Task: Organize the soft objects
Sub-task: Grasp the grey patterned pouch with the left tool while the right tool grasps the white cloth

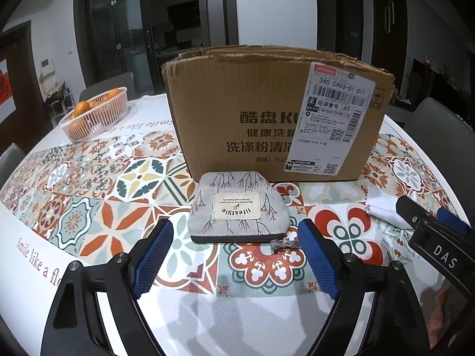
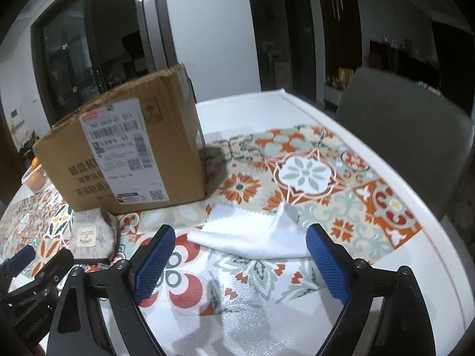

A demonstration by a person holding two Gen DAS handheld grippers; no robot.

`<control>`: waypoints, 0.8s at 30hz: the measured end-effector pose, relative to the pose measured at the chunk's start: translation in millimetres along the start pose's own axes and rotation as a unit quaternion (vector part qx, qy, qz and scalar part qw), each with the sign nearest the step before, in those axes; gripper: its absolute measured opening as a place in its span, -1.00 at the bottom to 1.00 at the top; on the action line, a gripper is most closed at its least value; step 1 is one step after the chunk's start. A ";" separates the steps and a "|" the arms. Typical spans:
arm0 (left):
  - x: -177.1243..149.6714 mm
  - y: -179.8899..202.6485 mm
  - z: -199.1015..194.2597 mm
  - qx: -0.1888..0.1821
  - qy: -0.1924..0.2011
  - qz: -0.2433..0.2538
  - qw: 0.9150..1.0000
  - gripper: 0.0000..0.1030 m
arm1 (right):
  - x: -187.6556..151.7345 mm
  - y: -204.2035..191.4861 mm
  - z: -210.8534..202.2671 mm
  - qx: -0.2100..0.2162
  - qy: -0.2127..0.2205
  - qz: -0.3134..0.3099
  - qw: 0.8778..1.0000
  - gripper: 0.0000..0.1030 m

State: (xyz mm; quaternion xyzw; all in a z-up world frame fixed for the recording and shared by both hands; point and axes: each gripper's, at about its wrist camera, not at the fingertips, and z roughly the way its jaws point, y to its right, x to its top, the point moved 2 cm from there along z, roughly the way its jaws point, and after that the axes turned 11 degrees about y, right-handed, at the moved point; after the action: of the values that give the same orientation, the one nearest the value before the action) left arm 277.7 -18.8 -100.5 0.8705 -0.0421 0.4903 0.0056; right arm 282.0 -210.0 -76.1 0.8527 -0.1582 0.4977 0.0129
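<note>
A grey fabric pouch with a "lifestyle" label lies flat on the patterned tablecloth, in front of a cardboard box. My left gripper is open and empty, just short of the pouch, fingers either side of its near edge. A white cloth lies on the table right of the box. My right gripper is open and empty, just before the cloth's near edge. The pouch also shows in the right wrist view, and the cloth in the left wrist view. The box is open-topped.
A pink basket of oranges stands at the far left of the table. Grey chairs stand around it, one at the right edge. The right gripper's body shows at the left view's right side. The white table rim curves right.
</note>
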 end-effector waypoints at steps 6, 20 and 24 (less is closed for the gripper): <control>-0.1 -1.8 19.0 -0.002 -0.011 -0.007 1.000 0.71 | -4.8 -2.4 24.0 -0.006 -0.037 0.003 0.999 0.80; 11.4 -6.7 64.1 -0.008 -0.031 -0.027 0.999 0.89 | -6.8 -18.4 47.8 -0.012 -0.069 -0.016 0.997 0.80; 10.4 -8.2 77.7 -0.002 -0.048 -0.033 0.998 0.89 | -7.9 -20.7 54.6 -0.016 -0.078 -0.017 0.997 0.80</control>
State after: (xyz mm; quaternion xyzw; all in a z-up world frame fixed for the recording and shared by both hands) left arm 350.0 -15.3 -131.7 0.8938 -0.0143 0.4477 0.0214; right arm 330.4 -198.1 -107.6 0.8912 -0.1522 0.4266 0.0230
